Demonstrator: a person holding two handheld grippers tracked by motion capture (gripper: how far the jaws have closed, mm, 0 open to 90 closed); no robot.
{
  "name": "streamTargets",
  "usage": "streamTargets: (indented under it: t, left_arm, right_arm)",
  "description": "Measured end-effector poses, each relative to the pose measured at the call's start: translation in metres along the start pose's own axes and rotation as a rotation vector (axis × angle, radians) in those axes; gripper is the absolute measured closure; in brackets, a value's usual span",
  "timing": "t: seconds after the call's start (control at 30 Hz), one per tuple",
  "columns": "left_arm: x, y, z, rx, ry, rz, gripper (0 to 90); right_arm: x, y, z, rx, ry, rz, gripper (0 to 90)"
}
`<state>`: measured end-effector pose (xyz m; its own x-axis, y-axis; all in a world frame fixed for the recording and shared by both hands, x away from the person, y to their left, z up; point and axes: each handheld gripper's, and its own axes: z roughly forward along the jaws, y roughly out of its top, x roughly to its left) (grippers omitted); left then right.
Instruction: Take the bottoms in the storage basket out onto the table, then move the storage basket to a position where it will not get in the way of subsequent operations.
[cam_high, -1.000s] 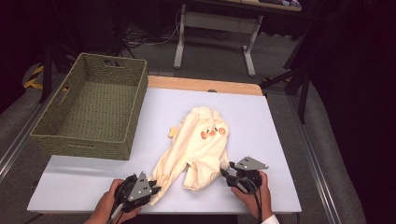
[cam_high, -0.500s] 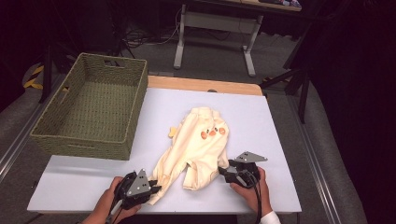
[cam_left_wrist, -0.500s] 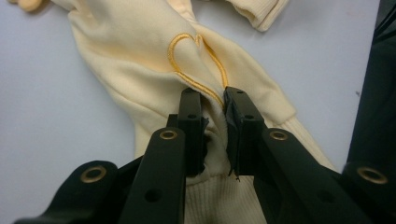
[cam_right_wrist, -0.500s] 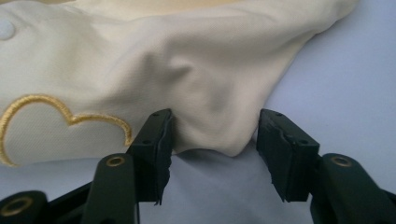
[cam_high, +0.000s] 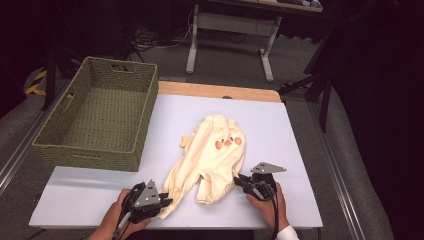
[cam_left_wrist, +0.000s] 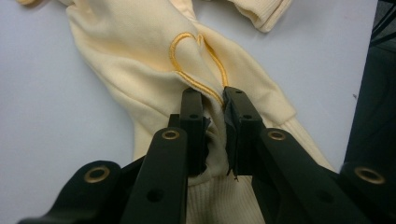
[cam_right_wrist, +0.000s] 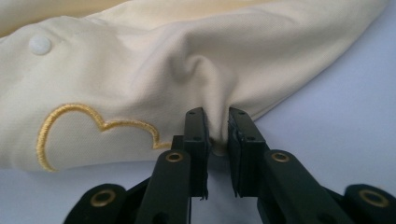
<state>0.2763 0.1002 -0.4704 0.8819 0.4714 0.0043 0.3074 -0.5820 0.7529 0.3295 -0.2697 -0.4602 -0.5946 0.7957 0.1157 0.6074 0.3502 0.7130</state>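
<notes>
A cream baby garment (cam_high: 212, 155) with an orange duck face lies crumpled on the pale table (cam_high: 280, 135), its lower end toward me. My left gripper (cam_high: 165, 202) is shut on the ribbed cuff of its left leg; in the left gripper view the cloth (cam_left_wrist: 215, 126) is bunched between the jaws beside a yellow stitched outline. My right gripper (cam_high: 239, 181) has just been closing, and its pads now pinch a fold of the garment's (cam_right_wrist: 210, 84) lower right edge. A person's hands hold both grippers at the table's near edge.
A woven green basket (cam_high: 100, 117) stands at the table's left, overhanging its edge. A wooden strip (cam_high: 220, 91) borders the far side. Beyond it are a desk frame (cam_high: 230, 35) and dark floor. Bare tabletop lies to the garment's right.
My right gripper moved slightly left onto the garment's lower right edge and closed on the cloth. The left gripper stayed put, still gripping the cuff.
</notes>
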Motion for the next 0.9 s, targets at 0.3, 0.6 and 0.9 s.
streamTargets:
  t: [0.3,0.6,0.9]
  left_arm:
    - [0.001,-0.001,-0.001,0.002,-0.005,-0.001,79.3]
    - [-0.003,-0.001,-0.002,0.009,0.011,0.004,79.6]
    - [0.000,0.001,-0.002,-0.038,0.002,-0.037,78.7]
  right_arm:
    - [0.001,-0.001,0.000,-0.020,-0.010,0.000,80.6]
    - [0.006,0.000,-0.003,-0.038,-0.046,-0.042,81.0]
    - [0.004,0.005,-0.027,-0.177,-0.080,0.000,81.5]
